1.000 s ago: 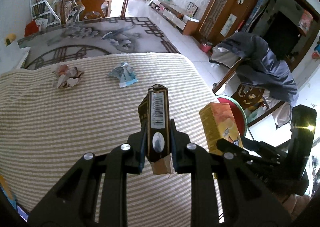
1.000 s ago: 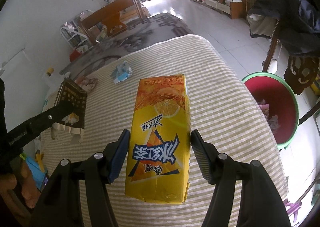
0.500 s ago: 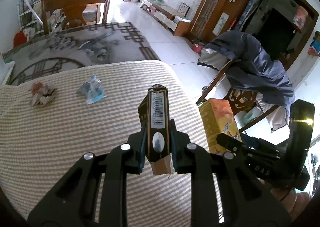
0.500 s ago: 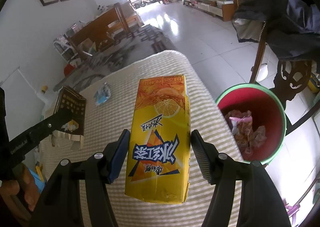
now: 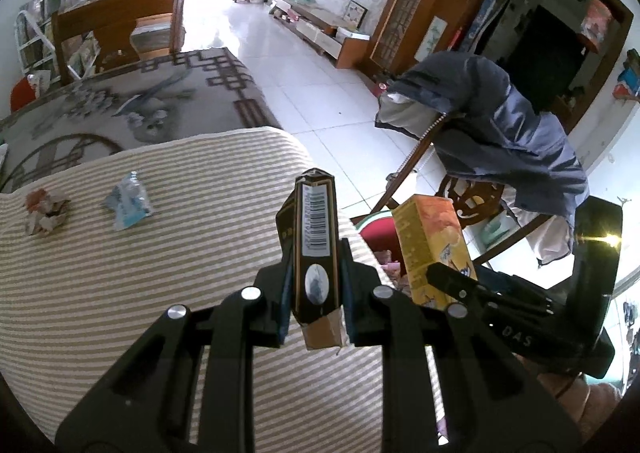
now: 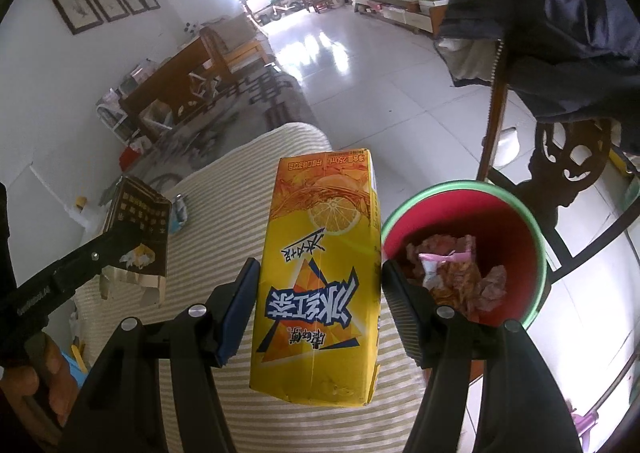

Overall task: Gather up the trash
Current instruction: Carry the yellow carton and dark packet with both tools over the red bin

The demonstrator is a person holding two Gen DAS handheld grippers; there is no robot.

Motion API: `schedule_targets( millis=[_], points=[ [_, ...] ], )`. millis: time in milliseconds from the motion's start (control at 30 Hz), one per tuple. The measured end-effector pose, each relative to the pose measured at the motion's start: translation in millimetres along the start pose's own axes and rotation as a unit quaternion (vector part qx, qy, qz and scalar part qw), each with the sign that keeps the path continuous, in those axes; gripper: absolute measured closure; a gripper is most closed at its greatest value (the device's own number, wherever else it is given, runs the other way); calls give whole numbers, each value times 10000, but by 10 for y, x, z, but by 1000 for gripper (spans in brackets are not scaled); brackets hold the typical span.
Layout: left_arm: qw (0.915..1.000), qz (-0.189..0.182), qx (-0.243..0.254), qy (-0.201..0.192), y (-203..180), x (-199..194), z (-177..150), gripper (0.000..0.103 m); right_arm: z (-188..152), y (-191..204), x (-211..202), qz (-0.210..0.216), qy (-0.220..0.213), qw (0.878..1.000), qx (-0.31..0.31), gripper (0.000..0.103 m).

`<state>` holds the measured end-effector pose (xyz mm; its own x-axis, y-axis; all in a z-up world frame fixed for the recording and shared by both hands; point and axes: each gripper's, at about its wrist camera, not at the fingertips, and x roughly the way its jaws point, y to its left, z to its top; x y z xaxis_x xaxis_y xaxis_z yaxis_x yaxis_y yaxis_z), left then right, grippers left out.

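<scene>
I've got both pieces pinched: left gripper (image 5: 314,293) nearly closed, fingers on a slim dark carton (image 5: 316,241) at frame centre; right gripper (image 6: 318,309) half-spread, clamping the yellow drink box (image 6: 320,273). The red bin (image 6: 516,221) sits lower right, beyond the striped worktop (image 6: 224,221) edge. Risk: letting go early drops either onto the worktop or floor. The dark carton is farther from the bin. Wrappers (image 5: 128,201) remain upper left.

We are seeing two wrappers (image 5: 128,204) lying side by side on the table (image 5: 160,293), far end. The bin (image 6: 536,237) is standing right of the table, trash (image 6: 452,273) lying in it, a chair (image 6: 560,157) standing behind.
</scene>
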<state>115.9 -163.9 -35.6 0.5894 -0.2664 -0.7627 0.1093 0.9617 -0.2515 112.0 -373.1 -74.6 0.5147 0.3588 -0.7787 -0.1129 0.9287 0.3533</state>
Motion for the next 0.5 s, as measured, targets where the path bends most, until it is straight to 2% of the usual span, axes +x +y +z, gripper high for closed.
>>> schedule_targets(
  millis=[367,500],
  points=[
    [9985,-247,368,306,-641,468,72,83,53,-766,-136,-293,-59,9978,586,42],
    [9950,-636,450,632,-928,749,105,83,69,-1074,-127,-341,-34,9949,951,42]
  ],
)
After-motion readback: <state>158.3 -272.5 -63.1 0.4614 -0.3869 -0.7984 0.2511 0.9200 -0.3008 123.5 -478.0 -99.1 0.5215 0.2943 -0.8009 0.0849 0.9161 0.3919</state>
